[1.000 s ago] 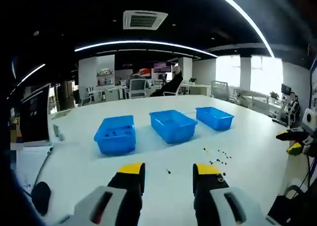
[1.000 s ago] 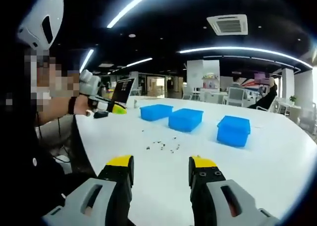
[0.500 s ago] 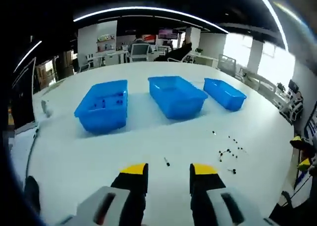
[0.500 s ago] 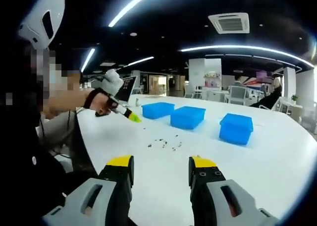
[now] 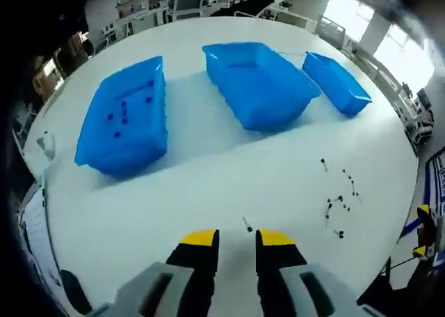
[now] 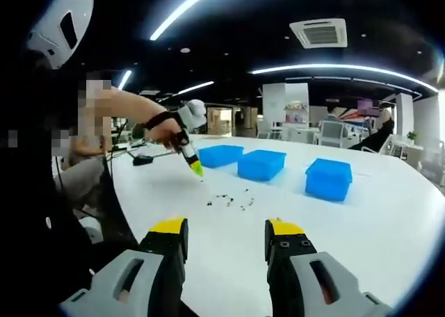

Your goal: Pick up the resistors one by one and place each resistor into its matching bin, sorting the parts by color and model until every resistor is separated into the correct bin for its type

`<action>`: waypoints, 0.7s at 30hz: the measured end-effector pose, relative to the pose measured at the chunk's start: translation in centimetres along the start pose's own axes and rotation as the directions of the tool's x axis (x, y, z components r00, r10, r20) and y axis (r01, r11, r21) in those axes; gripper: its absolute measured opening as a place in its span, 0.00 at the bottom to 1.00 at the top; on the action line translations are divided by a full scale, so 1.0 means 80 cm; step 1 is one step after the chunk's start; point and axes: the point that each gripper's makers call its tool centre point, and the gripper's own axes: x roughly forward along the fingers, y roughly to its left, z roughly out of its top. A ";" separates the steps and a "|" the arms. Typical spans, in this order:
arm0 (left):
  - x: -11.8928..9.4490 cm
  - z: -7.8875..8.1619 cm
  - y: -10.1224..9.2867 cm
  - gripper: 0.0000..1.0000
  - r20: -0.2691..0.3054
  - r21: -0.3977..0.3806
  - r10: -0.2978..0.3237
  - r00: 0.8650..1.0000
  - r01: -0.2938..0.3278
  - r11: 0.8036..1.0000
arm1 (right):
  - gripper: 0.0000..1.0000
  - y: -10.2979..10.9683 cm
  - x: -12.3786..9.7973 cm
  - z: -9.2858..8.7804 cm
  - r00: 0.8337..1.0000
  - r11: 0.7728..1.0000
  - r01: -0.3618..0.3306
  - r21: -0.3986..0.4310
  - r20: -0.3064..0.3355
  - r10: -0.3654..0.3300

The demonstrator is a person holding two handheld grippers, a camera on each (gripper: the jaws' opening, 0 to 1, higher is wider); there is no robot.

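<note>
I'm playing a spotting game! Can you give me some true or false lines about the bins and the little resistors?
1. Three blue bins stand on the white table. True.
2. The middle bin holds many resistors. False: it looks empty; dark parts lie in the left bin.
3. One resistor lies just ahead of the left gripper. True.
4. The right gripper holds a resistor. False: its jaws stand apart, empty.
5. The loose resistors lie on the table. True.
</note>
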 end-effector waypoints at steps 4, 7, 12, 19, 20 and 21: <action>0.005 0.000 -0.007 0.23 -0.054 -0.007 0.007 0.998 -0.008 1.000 | 0.46 0.003 0.003 -0.003 1.000 1.000 -0.011 0.002 -0.005 0.011; 0.010 -0.010 -0.024 0.22 -0.096 -0.017 -0.017 0.995 0.015 1.000 | 0.46 0.004 0.003 -0.001 1.000 1.000 -0.013 0.005 -0.002 0.014; 0.017 -0.017 -0.031 0.20 -0.122 -0.006 -0.006 0.993 0.005 1.000 | 0.46 0.002 0.002 -0.002 1.000 1.000 -0.011 0.006 -0.003 0.011; 0.020 -0.017 -0.028 0.17 -0.135 0.004 -0.008 0.991 0.009 1.000 | 0.46 0.002 0.003 -0.003 1.000 1.000 -0.012 0.010 0.000 0.012; 0.020 -0.017 -0.029 0.17 -0.133 0.006 -0.011 0.991 0.012 1.000 | 0.46 0.002 0.002 -0.003 1.000 1.000 -0.011 0.011 0.002 0.011; 0.021 -0.018 -0.026 0.17 -0.133 0.006 -0.012 0.991 0.013 1.000 | 0.46 0.001 0.002 -0.002 1.000 1.000 -0.010 0.013 0.003 0.010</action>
